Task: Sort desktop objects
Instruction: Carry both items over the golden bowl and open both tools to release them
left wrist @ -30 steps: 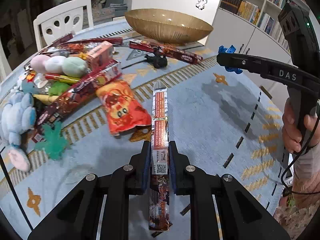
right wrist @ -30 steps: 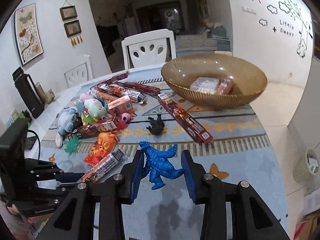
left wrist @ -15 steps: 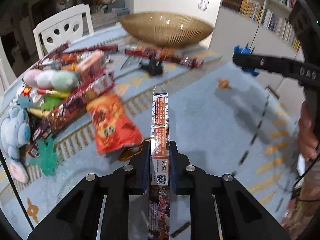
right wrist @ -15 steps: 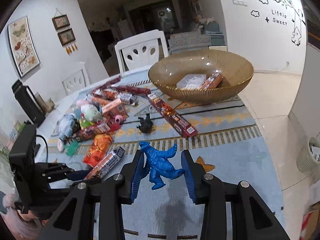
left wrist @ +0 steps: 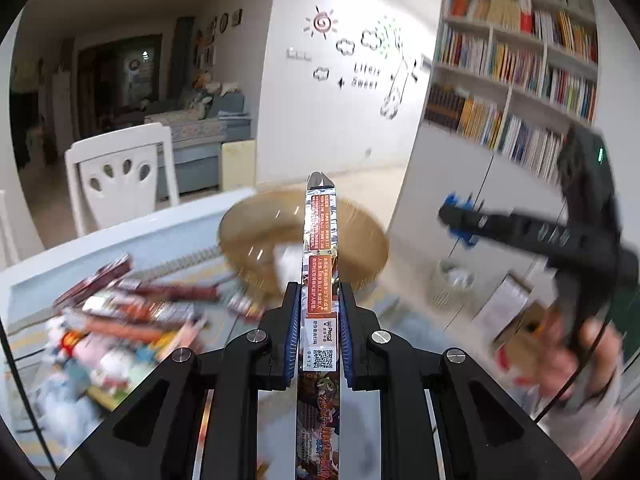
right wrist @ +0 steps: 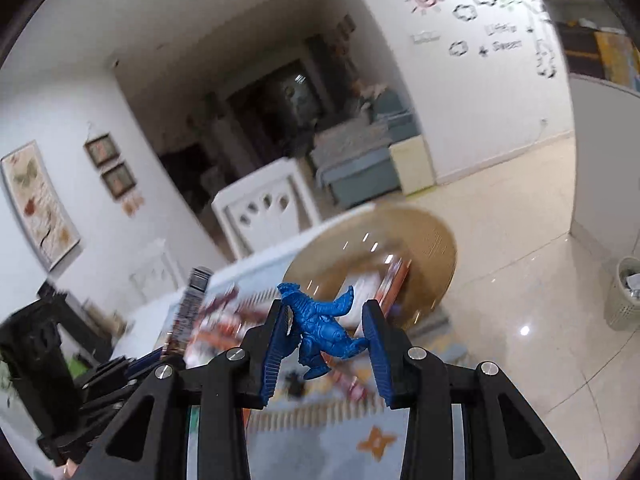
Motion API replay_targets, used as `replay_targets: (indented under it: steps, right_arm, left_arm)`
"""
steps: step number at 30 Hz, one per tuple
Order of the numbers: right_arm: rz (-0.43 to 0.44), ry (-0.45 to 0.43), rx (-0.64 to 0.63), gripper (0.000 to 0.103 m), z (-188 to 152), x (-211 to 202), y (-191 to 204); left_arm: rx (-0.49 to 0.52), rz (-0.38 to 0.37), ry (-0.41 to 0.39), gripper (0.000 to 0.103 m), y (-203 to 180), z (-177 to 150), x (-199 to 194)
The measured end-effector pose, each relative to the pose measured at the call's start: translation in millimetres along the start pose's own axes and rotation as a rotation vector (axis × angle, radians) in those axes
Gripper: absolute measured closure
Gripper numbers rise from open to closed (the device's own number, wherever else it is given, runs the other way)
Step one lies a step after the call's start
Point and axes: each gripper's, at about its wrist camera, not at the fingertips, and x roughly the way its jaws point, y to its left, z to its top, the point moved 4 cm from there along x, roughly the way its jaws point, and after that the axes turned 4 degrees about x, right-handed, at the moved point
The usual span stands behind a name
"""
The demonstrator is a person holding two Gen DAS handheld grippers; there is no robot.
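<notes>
Right up close, the left claw (left wrist: pixel 319 354) is clamped tight on a long flat snack pack (left wrist: pixel 320 280), the pack sticking out forward between the blue pads and pointing at the bowl. The right claw (right wrist: pixel 326 346) is partly closed around a little blue dinosaur figure (right wrist: pixel 320 330); it sits between the pads with its tail and back against them, so I'd call that held. A second ago both claws were low over the desk (left wrist: pixel 36 280) with the mat filling the view, and now both have lifted and tipped up, so you see the room and both things are clear of the surface. Just past the claws is the blurry pile of leftovers: red snack sticks (left wrist: pixel 160 294) and some plush toys (left wrist: pixel 104 360) on the left side of the desk. Beyond that the amber ribbed bowl (left wrist: pixel 360 224) sits at the far edge, with a pack or two already inside as far as the blur lets me tell. My guess is both pickups are done and we're in the carry now, the bowl being the likely drop spot.
</notes>
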Motion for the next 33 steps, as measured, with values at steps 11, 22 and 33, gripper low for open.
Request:
replay_targets:
  steps: [11,22,33]
  right_arm:
    - [-0.199,-0.107,-0.014,0.065,1.8,75.5,-35.9]
    - [-0.259,0.005,-0.069,0.065,-17.2,116.9,-44.3]
    - [-0.199,0.068,0.015,0.065,-12.9,135.2,-59.3]
  left_arm:
    - [-0.111,-0.058,-0.034,0.088,23.0,20.2,92.9]
    - [-0.118,-0.069,-0.003,0.088,37.3,16.8,135.8]
    - [-0.203,-0.116,0.031,0.065,55.7,2.8,153.5]
